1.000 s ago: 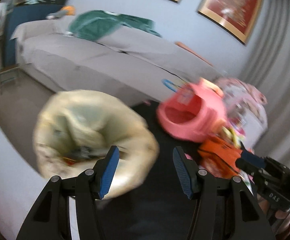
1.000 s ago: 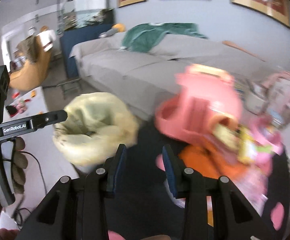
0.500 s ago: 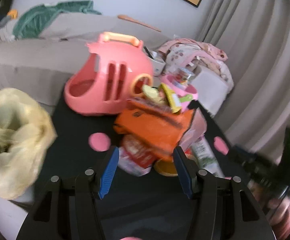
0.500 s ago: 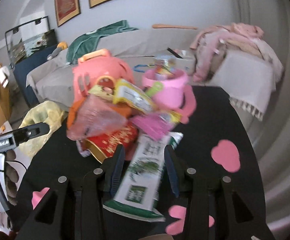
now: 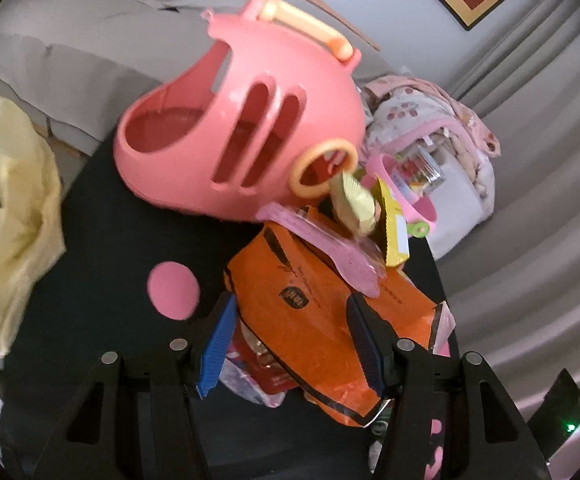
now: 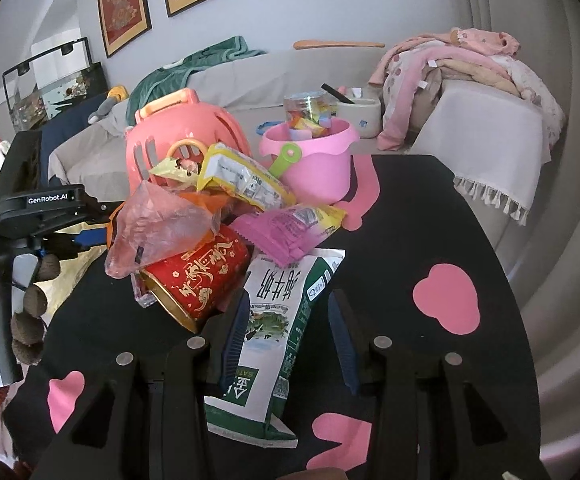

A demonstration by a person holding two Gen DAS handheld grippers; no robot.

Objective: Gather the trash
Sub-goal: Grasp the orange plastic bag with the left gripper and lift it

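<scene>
The left gripper (image 5: 292, 344) gapes around an orange wrapper (image 5: 310, 320), not clamping. The right gripper (image 6: 290, 332), jaws apart, straddles a green-white milk pouch (image 6: 277, 320).

wrapper pile (image 6: 225, 240) on table (image 6: 430, 216), bucket (image 6: 314, 168) behind, bag (image 5: 5, 216) left

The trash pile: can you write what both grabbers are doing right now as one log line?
left gripper: open around orange bag | right gripper: open around milk pouch | yellow bag: open, beside table
</scene>
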